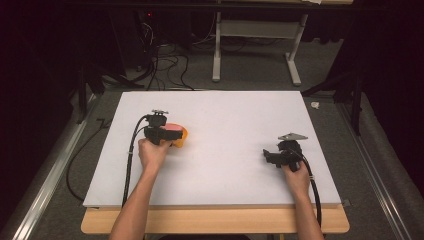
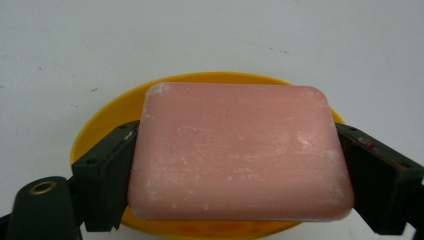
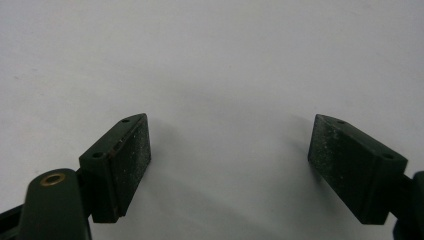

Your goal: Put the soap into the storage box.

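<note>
Left gripper view, hand-held gripper (image 2: 240,165) clamping pink soap (image 2: 240,150) (over yellow dish (image 2: 100,125))

- Pink soap bar (image 2: 240,152): matt, waxy, scuffed with white marks.
- Yellow dish (image 2: 107,120): glossy plastic.
- Jaw pads (image 3: 131,160): matt black, speckled.
- White tabletop (image 1: 235,115): smooth, matt.
</note>
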The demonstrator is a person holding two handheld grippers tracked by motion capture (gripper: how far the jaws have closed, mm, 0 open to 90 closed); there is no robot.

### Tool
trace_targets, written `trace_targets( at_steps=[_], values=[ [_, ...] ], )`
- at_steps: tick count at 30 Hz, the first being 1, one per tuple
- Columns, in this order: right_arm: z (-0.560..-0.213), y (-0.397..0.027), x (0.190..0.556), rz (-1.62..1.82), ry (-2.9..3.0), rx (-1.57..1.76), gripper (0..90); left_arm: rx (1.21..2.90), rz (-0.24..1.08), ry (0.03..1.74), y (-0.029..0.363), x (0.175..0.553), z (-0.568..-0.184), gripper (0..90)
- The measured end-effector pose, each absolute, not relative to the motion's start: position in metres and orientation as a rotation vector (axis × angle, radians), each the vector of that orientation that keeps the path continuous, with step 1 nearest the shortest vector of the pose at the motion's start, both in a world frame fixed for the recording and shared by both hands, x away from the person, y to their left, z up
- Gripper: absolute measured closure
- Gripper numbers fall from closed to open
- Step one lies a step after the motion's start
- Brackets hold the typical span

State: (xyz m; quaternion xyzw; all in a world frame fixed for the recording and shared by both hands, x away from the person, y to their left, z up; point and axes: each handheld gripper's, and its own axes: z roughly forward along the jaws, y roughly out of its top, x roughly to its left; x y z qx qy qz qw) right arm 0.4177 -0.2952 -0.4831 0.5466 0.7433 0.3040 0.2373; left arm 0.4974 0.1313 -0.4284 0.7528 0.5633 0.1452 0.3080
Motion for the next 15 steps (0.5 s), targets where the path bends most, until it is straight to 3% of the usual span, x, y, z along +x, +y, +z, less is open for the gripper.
trace_targets(
  at_steps=[15],
  values=[
    [-0.4831, -0.2951, 0.4177, 0.833, 2.037, 1.5, 18.0, 2.028, 0.423, 1.522, 0.126, 0.5004, -0.4364, 13.7]
  ],
)
